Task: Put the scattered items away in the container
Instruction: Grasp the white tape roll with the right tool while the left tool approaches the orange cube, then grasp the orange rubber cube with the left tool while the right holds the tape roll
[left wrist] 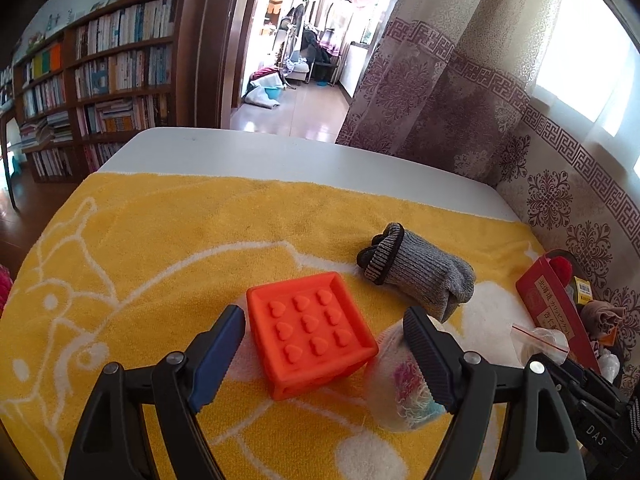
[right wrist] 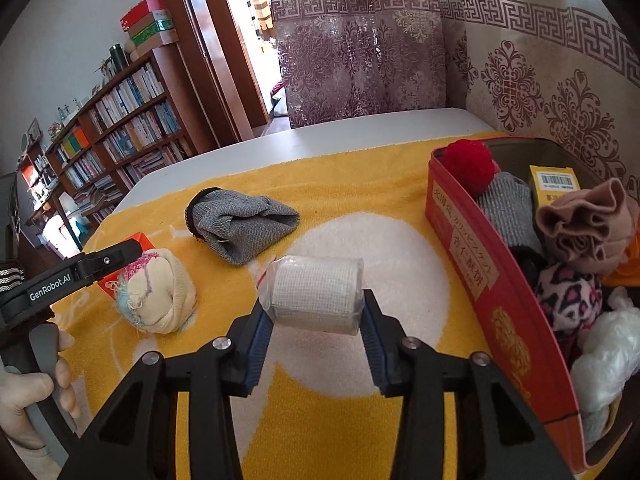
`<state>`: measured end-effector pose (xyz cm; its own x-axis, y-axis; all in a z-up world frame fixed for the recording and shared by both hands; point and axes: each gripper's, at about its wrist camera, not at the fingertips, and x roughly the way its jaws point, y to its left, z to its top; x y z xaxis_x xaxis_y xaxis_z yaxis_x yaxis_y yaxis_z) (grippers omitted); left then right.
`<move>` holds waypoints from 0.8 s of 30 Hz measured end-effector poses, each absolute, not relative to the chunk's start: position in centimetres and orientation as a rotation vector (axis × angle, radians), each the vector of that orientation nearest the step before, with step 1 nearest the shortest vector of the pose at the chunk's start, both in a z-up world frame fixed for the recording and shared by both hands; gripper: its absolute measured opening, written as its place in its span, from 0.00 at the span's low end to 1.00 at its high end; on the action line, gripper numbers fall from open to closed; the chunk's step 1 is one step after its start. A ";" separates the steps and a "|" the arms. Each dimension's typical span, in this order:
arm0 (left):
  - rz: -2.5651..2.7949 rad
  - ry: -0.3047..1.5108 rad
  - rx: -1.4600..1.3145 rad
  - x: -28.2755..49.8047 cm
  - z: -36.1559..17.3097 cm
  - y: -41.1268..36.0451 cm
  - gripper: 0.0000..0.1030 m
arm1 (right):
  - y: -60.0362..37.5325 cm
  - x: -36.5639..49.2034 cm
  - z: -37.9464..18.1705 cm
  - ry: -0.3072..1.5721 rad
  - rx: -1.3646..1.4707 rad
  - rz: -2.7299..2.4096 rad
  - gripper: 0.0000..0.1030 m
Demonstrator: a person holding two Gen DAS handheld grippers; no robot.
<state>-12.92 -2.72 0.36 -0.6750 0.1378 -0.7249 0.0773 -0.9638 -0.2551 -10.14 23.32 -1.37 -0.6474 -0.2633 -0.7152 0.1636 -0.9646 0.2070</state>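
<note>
Black, ribbed fingers of my right gripper (right wrist: 316, 344) pinch a white gauze roll in a clear plastic bag (right wrist: 314, 294) from both ends, the pads pressing its sides as it lies on the white patch of the yellow terry towel (right wrist: 360, 176) spread over the white table (right wrist: 360, 128). To its right stands the red rectangular tin with gold lettering (right wrist: 472, 264), open-topped and already crowded: a red pompom (right wrist: 468, 166) at the far end, a grey knit piece (right wrist: 506, 208) beside it, a yellow barcoded box (right wrist: 554, 184), a bunched tan cloth (right wrist: 588, 224), a pink leopard-print plush (right wrist: 568, 292) and a white plastic wad (right wrist: 604, 344) nearest me.

Left of the roll, my left gripper (left wrist: 324, 360) stands wide apart, gripping nothing. Between its pads sits an orange rubber cube studded with small hearts (left wrist: 310, 330), clear of the blue-faced left pad. The right pad lies over a cream knitted ball with pink and blue yarn ends (left wrist: 404, 392), which sits just right of the cube; whether pad and ball touch I cannot tell. From the right wrist view, a hand (right wrist: 28, 396) grips that tool's handle at the near left edge.

Farther out on the towel, a folded grey knit sock with a dark cuff (right wrist: 240, 224) lies on its side, apart from the other pieces. Patterned mauve curtains (right wrist: 360, 60) hang behind the table, and a wooden bookcase full of books (right wrist: 120, 120) lines the far left wall.
</note>
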 end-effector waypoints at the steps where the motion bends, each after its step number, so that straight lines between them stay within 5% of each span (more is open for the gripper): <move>1: 2.807 -0.438 -1.262 -13.1 0.1 -3.0 0.81 | 23.4 -10.1 -1.4 -0.191 1.181 -2.644 0.45; 10: 2.718 -0.571 -1.322 -14.2 -1.8 -5.1 0.81 | 23.2 -9.9 -1.3 -0.169 1.162 -2.655 0.45; 13: 2.725 -0.513 -1.322 -14.0 -1.5 -4.6 0.80 | 23.4 -10.0 -1.5 -0.172 1.166 -2.659 0.45; 17: 2.742 -0.392 -1.279 -13.4 -0.9 -3.2 0.65 | 23.4 -9.9 -1.4 -0.167 1.151 -2.670 0.45; 24: 2.749 -0.390 -1.275 -13.3 -0.5 -4.0 0.65 | 22.9 -9.1 -0.8 -0.099 1.093 -2.710 0.45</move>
